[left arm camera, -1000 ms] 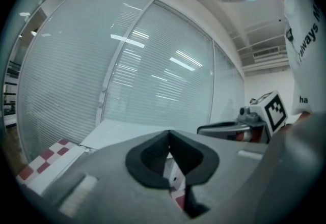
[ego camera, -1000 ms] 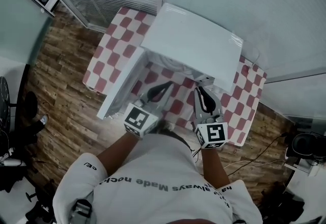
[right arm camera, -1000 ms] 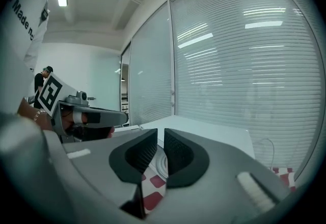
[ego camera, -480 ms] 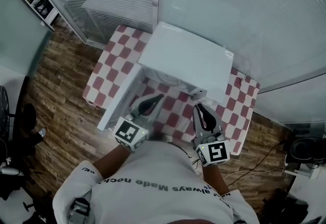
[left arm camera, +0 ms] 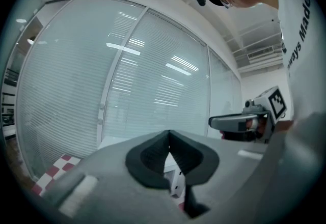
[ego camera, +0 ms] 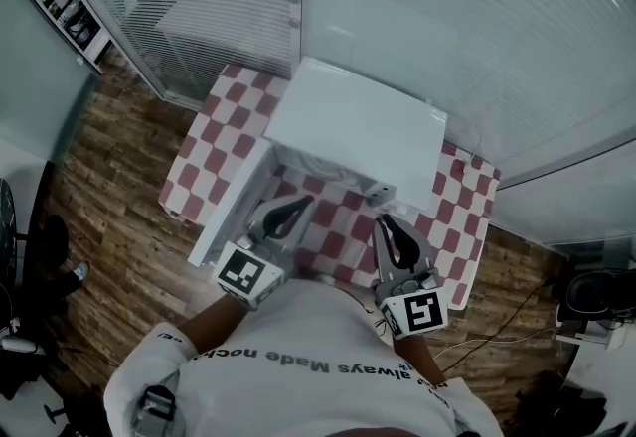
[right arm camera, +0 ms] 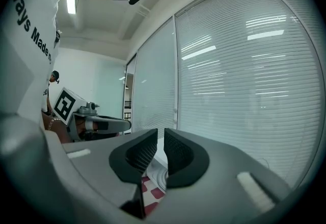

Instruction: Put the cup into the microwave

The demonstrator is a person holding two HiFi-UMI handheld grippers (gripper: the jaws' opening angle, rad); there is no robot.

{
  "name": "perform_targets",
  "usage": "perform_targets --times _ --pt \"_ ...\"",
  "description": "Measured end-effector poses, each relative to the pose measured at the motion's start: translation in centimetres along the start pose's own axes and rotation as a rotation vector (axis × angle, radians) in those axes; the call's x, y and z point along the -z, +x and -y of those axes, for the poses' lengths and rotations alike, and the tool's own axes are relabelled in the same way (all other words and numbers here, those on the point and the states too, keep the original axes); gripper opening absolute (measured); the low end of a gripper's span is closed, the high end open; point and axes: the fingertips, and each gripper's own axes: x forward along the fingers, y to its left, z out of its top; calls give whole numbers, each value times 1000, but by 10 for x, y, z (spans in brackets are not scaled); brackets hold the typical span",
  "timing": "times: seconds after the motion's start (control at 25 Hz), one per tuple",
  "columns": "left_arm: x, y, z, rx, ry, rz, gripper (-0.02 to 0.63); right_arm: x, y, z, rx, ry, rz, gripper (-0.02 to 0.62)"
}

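Left tongs (ego camera: 304, 202): clenched; in the left gripper view (left arm camera: 169, 134) the dark pads meet at their tips with nothing between them; held low, close to the person's body, on the near side of the desk
Right tongs (ego camera: 384, 220): drawn almost together; in the right gripper view (right arm camera: 160, 135) only a thin slit shows between the pads and nothing is in it; held near the body, to the right of the left tongs and apart from them
Cup: cannot be made out in any view; neither tongs carries it
Microwave (ego camera: 358, 122): white, standing toward the far side of the desk, its opening facing the person, both tongs in front of it
Microwave door (ego camera: 235, 199): open, swung out to the left and toward the near edge, just left of the left tongs
Opening: a pale rounded shape (ego camera: 324, 165) shows just under the microwave's top edge; too small to tell what it is
Desk (ego camera: 214, 132): covered with a red and white checked cloth
Floor (ego camera: 109, 177): wood planks, left of and nearer than the desk
Blinds (ego camera: 447, 8): pale slats behind glass on the far side
Person: white shirt (ego camera: 318, 361) with dark lettering, at the near edge of the head view
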Motion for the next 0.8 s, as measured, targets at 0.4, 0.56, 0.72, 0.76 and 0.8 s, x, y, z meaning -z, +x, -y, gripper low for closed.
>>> perform_targets --times 0.4,0.56,0.72,0.76,0.8 --pt "-4 7 1 10 -5 13 5 -3 3 6 14 -3 1 39" --pt "-4 9 0 12 -11 9 5 -3 5 6 14 -2 3 38" --pt "-3 10 0 15 -5 2 5 -3 6 6 10 0 5 38" --pt "-2 11 0 15 -6 -2 5 -2 6 7 10 2 6 39" --pt "-2 11 -1 15 -8 -3 5 -2 7 7 11 4 7 39"
